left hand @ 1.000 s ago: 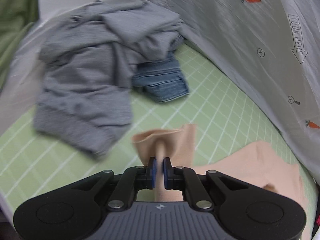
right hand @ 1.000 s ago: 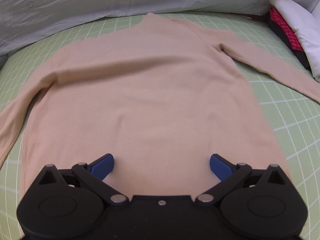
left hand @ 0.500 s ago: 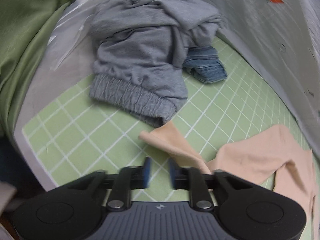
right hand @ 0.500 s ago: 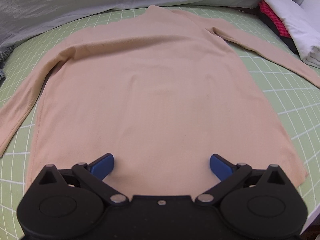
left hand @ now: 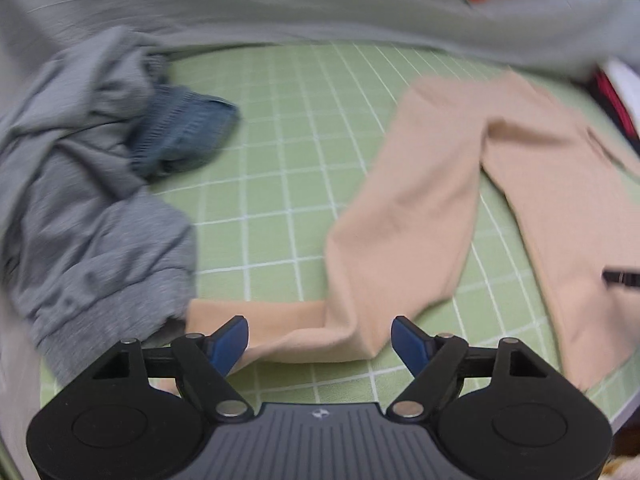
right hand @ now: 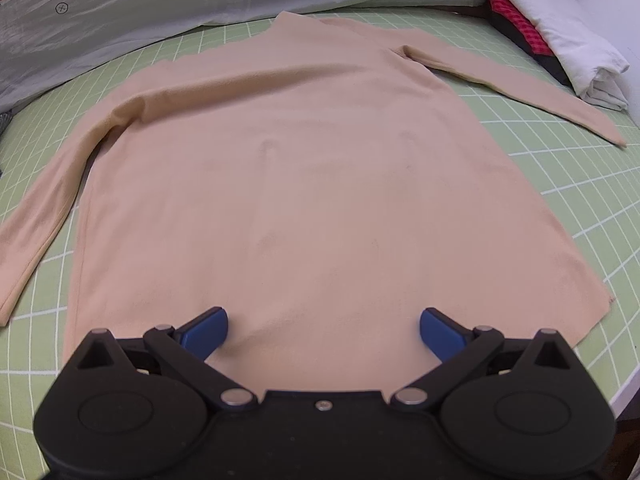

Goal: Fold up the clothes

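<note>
Right wrist: sweater (right hand: 320,184) flat ahead of claw (right hand: 323,330).

No words, brands or numbers can be read. The grey-white sheet (right hand: 168,8) behind the green grid mat carries only small printed marks in the right wrist view: two circles with a cross inside and a dark wedge-shaped mark above one of them. In the left wrist view the print on the same sheet (left hand: 320,4) is blurred; an orange blot and grey smudges cannot be made out.
</note>
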A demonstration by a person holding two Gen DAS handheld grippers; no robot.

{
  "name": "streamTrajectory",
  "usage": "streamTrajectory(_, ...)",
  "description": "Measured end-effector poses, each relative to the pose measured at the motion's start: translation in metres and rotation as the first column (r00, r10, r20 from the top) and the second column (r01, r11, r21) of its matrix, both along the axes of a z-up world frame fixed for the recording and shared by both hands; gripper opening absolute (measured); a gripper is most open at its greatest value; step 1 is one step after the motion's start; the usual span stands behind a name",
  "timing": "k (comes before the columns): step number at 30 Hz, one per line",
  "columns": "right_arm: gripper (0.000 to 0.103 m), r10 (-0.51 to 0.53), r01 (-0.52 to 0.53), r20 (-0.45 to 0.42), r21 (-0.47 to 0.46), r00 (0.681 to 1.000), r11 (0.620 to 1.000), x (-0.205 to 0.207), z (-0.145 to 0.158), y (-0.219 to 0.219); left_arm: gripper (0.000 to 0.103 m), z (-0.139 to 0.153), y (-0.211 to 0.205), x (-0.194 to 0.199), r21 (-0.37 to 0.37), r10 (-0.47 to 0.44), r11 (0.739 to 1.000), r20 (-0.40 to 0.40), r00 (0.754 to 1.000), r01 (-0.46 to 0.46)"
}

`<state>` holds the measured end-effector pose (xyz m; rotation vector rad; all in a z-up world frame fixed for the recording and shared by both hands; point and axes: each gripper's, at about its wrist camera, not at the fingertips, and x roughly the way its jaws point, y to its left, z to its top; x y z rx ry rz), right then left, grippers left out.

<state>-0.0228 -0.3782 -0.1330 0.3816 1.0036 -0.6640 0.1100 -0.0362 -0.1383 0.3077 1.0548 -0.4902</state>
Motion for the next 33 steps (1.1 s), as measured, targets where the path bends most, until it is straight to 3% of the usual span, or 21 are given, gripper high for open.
streamTrajectory(5, 0.103, -0.016, 0.016, -0.002, -0.001, 1.000, 1.000, 0.000, 0.000, 0.002, 0.076, -0.019, -0.006, 0.007, 0.013, -0.069, 0.997, -0.084, 0.994, 0.071)
streamTrajectory(9, 0.103, -0.029, 0.029, 0.002, -0.003, 1.000, 1.000, -0.001, 0.000, 0.003, 0.041, -0.022, -0.005, 0.011, 0.018, -0.075, 0.997, -0.118, 0.990, 0.077)
streamTrajectory(10, 0.103, -0.030, 0.030, 0.002, -0.002, 1.000, 1.000, -0.001, 0.000, 0.003, 0.024, -0.021, -0.004, 0.013, 0.010, -0.073, 0.997, -0.127, 0.989, 0.075)
streamTrajectory(11, 0.103, -0.031, 0.031, 0.000, -0.001, 1.000, 1.000, -0.001, 0.000, 0.002, 0.014, -0.018, 0.000, 0.015, -0.027, -0.075, 0.997, -0.157, 0.985, 0.072)
streamTrajectory(13, 0.103, -0.033, 0.033, -0.004, 0.002, 0.999, 0.999, -0.001, 0.000, 0.002, 0.009, -0.006, 0.011, 0.022, -0.163, -0.057, 0.986, -0.240, 0.969, 0.018)
streamTrajectory(15, 0.103, -0.034, 0.034, -0.008, 0.006, 0.999, 0.999, -0.001, 0.000, 0.001, 0.009, 0.007, 0.031, 0.030, -0.368, -0.058, 0.927, -0.343, 0.937, -0.077)
streamTrajectory(18, 0.103, -0.039, 0.039, -0.011, 0.009, 0.999, 0.999, -0.001, 0.000, 0.002, 0.010, 0.017, 0.063, 0.036, -0.515, -0.016, 0.832, -0.393, 0.919, -0.206)
streamTrajectory(21, 0.103, -0.047, 0.047, -0.009, 0.005, 0.999, 0.999, -0.001, -0.001, 0.003, 0.010, 0.008, 0.074, 0.043, -0.320, 0.152, 0.913, -0.303, 0.941, -0.251)
streamTrajectory(24, 0.103, -0.050, 0.050, -0.009, 0.004, 0.999, 0.999, -0.001, -0.001, 0.003, 0.015, -0.011, 0.080, 0.053, -0.166, 0.250, 0.938, -0.283, 0.926, -0.304)
streamTrajectory(26, 0.103, -0.045, 0.045, -0.009, 0.007, 0.999, 0.999, 0.000, -0.001, 0.003, 0.025, -0.016, 0.082, 0.053, -0.136, 0.253, 0.944, -0.290, 0.923, -0.301)
streamTrajectory(31, 0.103, -0.030, 0.030, -0.010, 0.013, 0.999, 0.999, 0.000, 0.000, 0.000, 0.060, -0.009, 0.067, 0.044, -0.141, 0.247, 0.947, -0.249, 0.936, -0.288)
streamTrajectory(33, 0.103, -0.024, 0.024, -0.010, 0.016, 1.000, 1.000, 0.001, 0.000, -0.001, 0.069, -0.003, 0.056, 0.042, -0.145, 0.250, 0.947, -0.223, 0.942, -0.285)
